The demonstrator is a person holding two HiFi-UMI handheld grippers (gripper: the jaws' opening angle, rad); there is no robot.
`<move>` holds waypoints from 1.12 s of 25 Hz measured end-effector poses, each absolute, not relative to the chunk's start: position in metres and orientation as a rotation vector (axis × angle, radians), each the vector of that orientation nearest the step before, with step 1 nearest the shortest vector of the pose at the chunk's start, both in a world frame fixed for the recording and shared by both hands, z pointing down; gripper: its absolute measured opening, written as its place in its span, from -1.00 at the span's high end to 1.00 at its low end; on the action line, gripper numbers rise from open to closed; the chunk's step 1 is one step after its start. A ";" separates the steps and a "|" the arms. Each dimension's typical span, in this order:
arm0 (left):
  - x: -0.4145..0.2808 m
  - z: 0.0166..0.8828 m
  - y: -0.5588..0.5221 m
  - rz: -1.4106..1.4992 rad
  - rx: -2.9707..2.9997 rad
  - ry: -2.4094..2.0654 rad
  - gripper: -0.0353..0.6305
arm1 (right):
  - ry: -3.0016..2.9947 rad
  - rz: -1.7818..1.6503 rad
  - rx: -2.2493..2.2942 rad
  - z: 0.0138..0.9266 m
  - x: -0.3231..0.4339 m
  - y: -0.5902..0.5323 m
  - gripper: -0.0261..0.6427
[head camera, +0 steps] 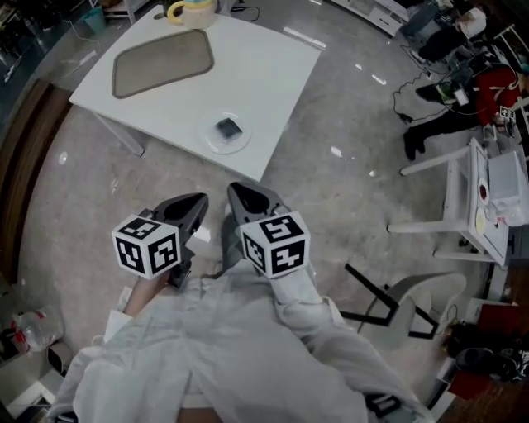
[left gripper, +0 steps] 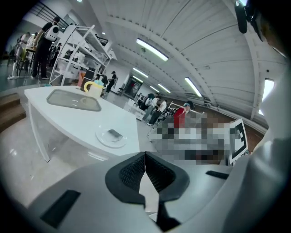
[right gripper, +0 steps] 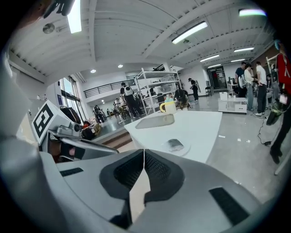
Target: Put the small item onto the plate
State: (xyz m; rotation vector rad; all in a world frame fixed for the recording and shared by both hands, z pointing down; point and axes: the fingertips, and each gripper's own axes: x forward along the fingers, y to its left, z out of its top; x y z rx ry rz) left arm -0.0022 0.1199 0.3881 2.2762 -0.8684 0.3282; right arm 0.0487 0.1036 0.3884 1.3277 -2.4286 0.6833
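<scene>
Small item (head camera: 228, 127) lies on plate (head camera: 210, 139), upper centre of head view, near table (head camera: 273, 74) corner; placement looks done
Left gripper (head camera: 201, 201), right gripper (head camera: 232, 192) side by side at frame centre, over floor, well apart from table
Both jaws clenched, nothing between; probably idle since no grasp needed
Tray (head camera: 161, 62), mug (head camera: 192, 10) upper left, uninvolved

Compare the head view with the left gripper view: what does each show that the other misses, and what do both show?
Only the head view: the left gripper seen from above with its own marker cube, and a grey chair on the floor.
Only the left gripper view: that gripper's jaws closed together with nothing between them, the ceiling lights and a shelving rack.
Both: the white table, its tray, the yellow mug, and the small item lying on the plate.
</scene>
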 end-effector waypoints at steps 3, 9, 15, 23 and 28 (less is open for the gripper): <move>0.002 0.384 0.090 0.313 2.276 -0.877 0.86 | -2.434 0.699 1.295 0.390 0.051 0.074 0.87; 0.008 0.381 0.024 0.296 2.260 -0.897 0.86 | -2.440 0.712 1.243 0.388 0.060 0.006 0.87; 0.021 0.395 -0.034 0.309 2.213 -0.919 0.87 | -2.452 0.709 1.167 0.395 0.070 -0.054 0.87; 0.035 0.404 -0.091 0.322 2.174 -0.948 0.87 | -2.490 0.703 1.041 0.400 0.070 -0.105 0.87; 0.040 0.409 -0.106 0.324 2.149 -0.971 0.87 | -2.512 0.718 0.994 0.403 0.073 -0.121 0.87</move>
